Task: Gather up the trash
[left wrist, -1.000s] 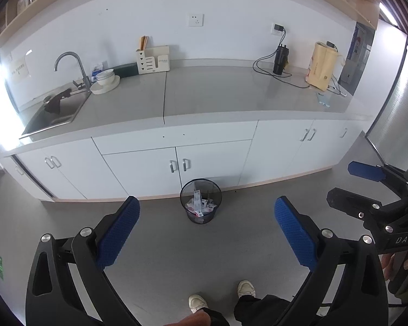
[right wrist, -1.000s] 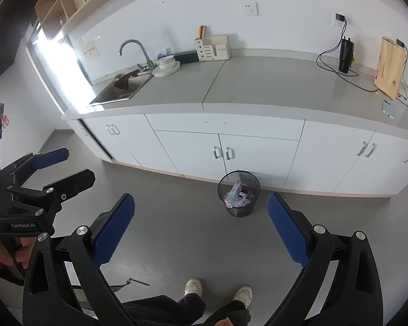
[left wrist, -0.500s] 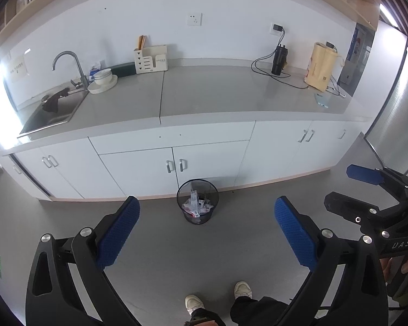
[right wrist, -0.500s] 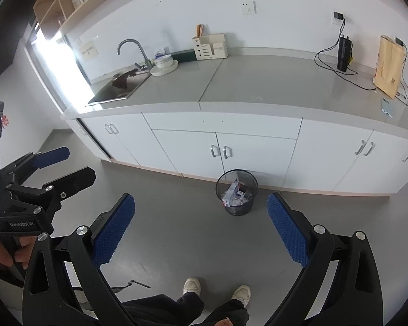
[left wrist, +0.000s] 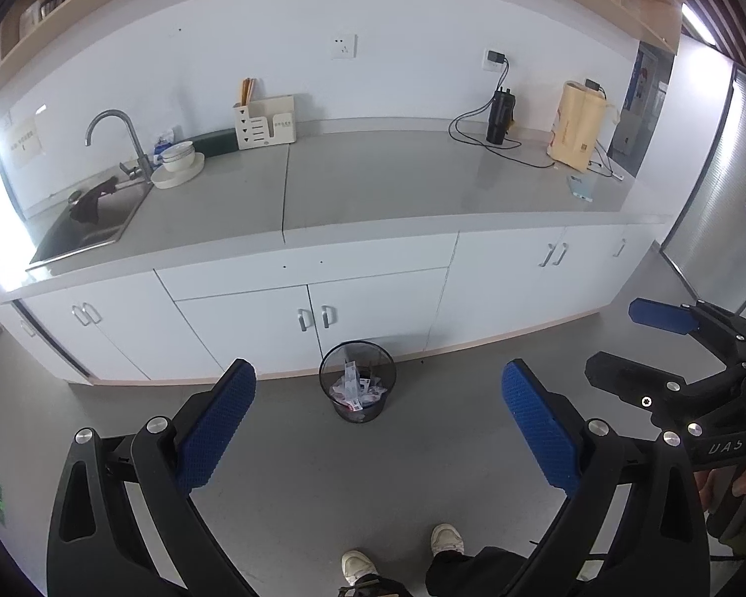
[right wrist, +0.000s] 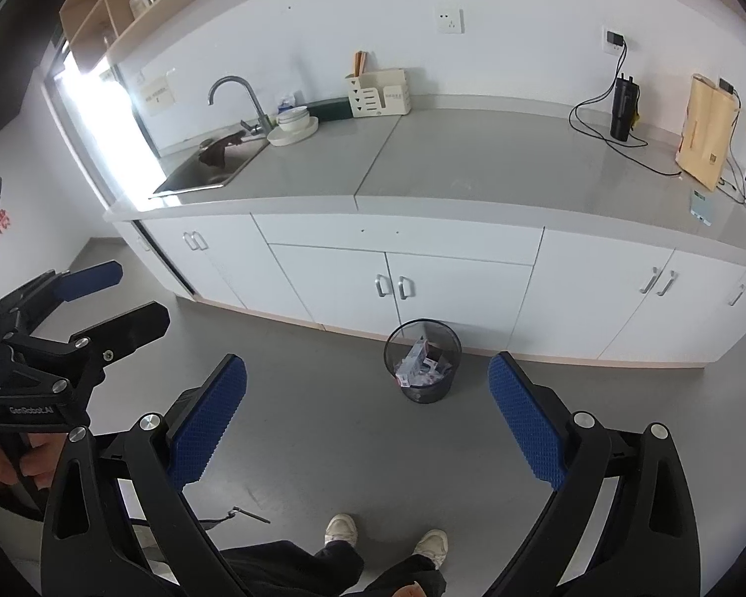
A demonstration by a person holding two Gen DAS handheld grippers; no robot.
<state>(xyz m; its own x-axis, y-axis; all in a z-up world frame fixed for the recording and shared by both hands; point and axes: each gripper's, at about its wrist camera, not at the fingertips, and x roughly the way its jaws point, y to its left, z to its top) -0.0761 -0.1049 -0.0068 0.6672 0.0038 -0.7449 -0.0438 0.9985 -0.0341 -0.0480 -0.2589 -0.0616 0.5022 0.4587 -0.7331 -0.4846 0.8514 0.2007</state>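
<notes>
Upright on the grey floor against the white cabinets, a black mesh trash bin [left wrist: 357, 381] held crumpled wrappers, mouth upward, while the left claw [left wrist: 373, 433] and right claw [right wrist: 368, 428] hung wide open and empty, well short of it.

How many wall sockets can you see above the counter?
2. One empty socket is on the wall above the white organizer; another, further right, has a charger plugged in. More may be hidden beyond the frame.

Wastebasket [left wrist: 357, 381] holds (perhaps paper) scraps.
</notes>
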